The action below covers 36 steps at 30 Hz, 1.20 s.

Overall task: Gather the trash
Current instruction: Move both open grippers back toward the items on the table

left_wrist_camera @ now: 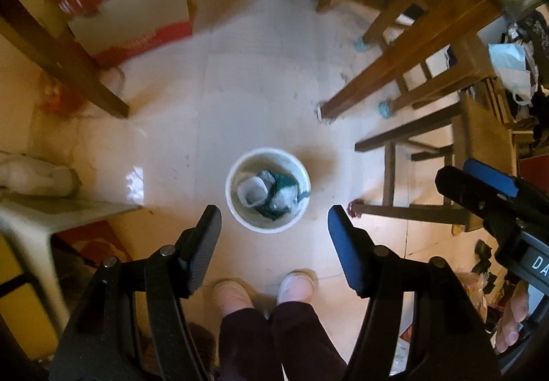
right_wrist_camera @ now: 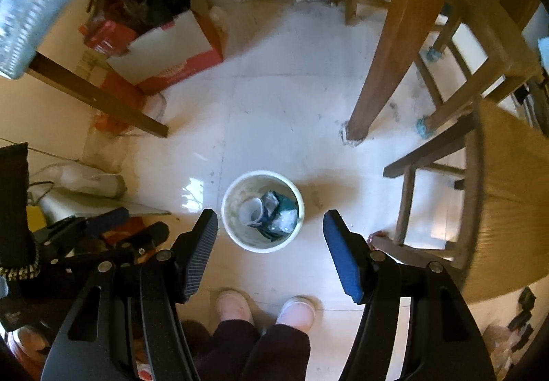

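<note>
Trash (left_wrist_camera: 267, 190), seemingly a cup and crumpled wrappers, lies in the white bucket (left_wrist_camera: 240, 213) on the floor, straight below and ahead of the left gripper (left_wrist_camera: 272, 230) and right gripper (right_wrist_camera: 271, 233), both spread apart and empty

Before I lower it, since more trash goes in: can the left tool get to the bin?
Probably yes: the bin stands on bare floor below the open left tool, nothing between.
</note>
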Each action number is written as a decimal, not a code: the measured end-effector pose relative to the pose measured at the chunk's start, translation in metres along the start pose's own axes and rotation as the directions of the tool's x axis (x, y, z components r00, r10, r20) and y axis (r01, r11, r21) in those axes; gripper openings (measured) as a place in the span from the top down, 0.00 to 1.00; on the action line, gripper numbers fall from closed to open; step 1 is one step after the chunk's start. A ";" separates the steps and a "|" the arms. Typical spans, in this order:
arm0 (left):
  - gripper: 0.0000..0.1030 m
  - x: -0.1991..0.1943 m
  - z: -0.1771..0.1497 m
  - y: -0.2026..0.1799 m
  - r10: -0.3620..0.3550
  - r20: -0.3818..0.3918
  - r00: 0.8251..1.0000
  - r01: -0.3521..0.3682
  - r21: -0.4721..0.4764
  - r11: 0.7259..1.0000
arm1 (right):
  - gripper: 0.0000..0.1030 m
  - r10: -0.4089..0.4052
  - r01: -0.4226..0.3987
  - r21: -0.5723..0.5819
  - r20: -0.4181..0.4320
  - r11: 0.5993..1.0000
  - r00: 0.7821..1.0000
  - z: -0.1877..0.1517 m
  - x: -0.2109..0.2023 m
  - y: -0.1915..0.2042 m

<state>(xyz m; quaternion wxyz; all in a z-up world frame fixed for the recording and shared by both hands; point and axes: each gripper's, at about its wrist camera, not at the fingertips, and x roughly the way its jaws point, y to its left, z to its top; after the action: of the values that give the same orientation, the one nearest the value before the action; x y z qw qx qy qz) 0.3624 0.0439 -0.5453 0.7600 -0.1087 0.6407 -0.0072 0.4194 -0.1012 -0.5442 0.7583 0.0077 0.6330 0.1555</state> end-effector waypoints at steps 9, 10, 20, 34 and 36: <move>0.38 -0.152 0.008 -0.006 0.021 0.186 0.982 -0.026 0.029 0.999 | 0.42 0.033 -0.029 -0.029 0.125 0.999 0.992 0.013 -0.125 0.035; 0.38 -0.171 0.008 -0.007 0.013 0.209 0.978 -0.020 0.030 0.999 | 0.42 0.036 -0.032 -0.035 0.142 0.999 0.989 0.013 -0.140 0.039; 0.38 -0.333 -0.002 -0.020 -0.046 0.427 0.903 0.006 0.093 0.996 | 0.42 0.025 -0.009 -0.042 0.389 0.999 0.921 0.008 -0.291 0.079; 0.34 -0.501 -0.030 -0.020 -0.121 0.682 0.721 -0.015 0.191 0.982 | 0.38 -0.017 0.030 -0.009 0.649 1.000 0.761 -0.016 -0.437 0.130; 0.22 -0.518 -0.035 -0.015 -0.114 0.722 0.683 -0.033 0.186 0.982 | 0.28 -0.023 0.040 -0.008 0.682 0.999 0.731 -0.019 -0.450 0.135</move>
<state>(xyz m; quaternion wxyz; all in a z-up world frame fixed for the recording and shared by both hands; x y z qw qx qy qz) 0.2373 0.1012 -0.0446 0.9583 -0.0460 0.2794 -0.0393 0.3029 -0.0863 -0.0893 0.9400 0.0450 0.3095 0.1359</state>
